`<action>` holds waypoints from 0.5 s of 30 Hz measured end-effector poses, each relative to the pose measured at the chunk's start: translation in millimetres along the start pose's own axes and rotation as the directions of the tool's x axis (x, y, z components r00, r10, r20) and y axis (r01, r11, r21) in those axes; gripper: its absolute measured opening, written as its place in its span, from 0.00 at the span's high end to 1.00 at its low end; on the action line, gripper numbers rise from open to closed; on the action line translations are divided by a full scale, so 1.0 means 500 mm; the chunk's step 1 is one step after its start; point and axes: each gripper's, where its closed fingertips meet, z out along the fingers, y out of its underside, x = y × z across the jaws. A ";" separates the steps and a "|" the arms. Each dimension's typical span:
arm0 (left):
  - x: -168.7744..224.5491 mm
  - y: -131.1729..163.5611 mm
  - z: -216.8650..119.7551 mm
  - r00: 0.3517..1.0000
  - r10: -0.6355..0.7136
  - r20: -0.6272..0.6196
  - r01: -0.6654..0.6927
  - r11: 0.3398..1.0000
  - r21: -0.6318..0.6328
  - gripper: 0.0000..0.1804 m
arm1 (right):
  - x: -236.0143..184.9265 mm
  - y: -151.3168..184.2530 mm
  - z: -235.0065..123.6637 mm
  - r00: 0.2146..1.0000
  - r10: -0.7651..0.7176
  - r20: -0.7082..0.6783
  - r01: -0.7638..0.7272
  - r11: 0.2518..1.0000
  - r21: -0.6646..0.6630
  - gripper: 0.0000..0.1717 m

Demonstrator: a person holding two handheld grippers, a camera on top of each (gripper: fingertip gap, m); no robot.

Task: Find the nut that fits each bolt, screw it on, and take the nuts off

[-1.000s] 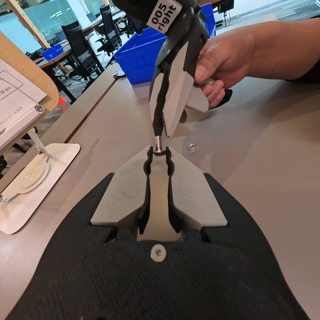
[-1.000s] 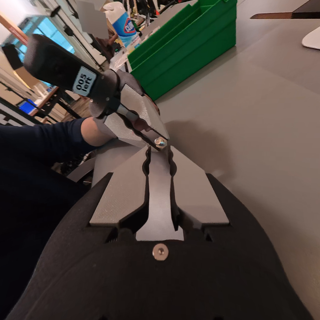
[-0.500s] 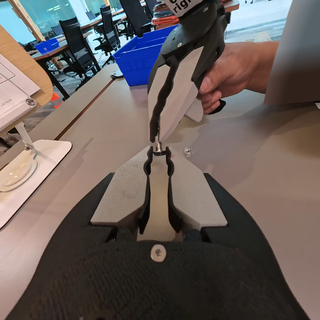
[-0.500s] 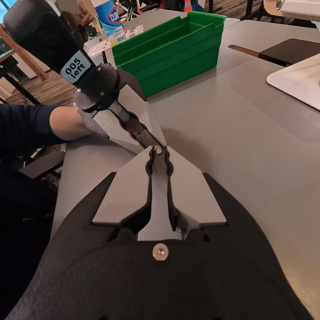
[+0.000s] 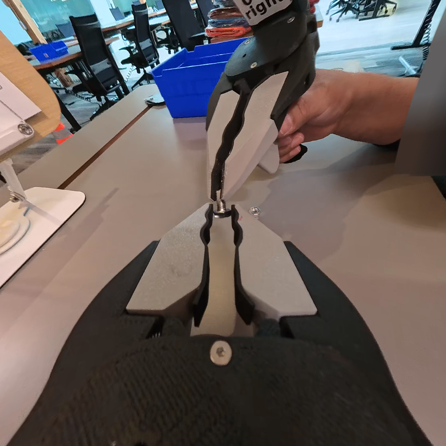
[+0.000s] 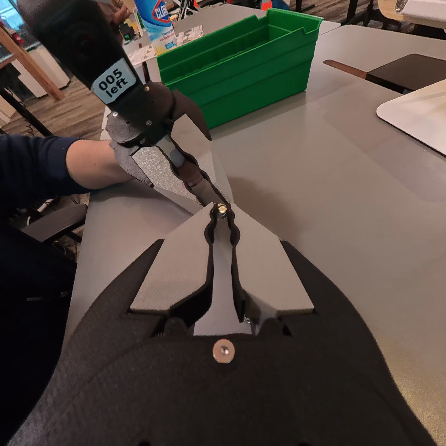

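Silver threaded bolt (image 5: 220, 209): left gripper (image 5: 220, 214) clamps its nut (image 5: 220, 213), right gripper (image 6: 221, 212) pinches its shank.

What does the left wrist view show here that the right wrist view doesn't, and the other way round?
Only the left wrist view shows a loose nut on the table, a blue bin and office chairs.

Only the right wrist view shows a green bin and a spray bottle.

Both show the bolt standing upright, its head in the left gripper and its thread pinched from above by the right gripper.
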 end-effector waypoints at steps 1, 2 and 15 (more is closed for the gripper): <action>0.000 0.001 -0.001 1.000 -0.012 -0.007 0.012 1.000 0.005 0.93 | 0.000 0.001 0.000 1.000 0.001 -0.001 -0.001 1.000 -0.002 0.97; 0.000 0.000 -0.002 1.000 -0.025 -0.015 0.025 1.000 0.012 0.93 | 0.000 0.002 0.001 1.000 0.005 0.001 -0.005 1.000 -0.005 0.97; 0.003 0.009 -0.003 0.998 -0.048 -0.040 0.047 0.999 -0.018 0.96 | 0.004 0.018 0.010 1.000 0.026 -0.002 -0.026 0.999 -0.044 0.97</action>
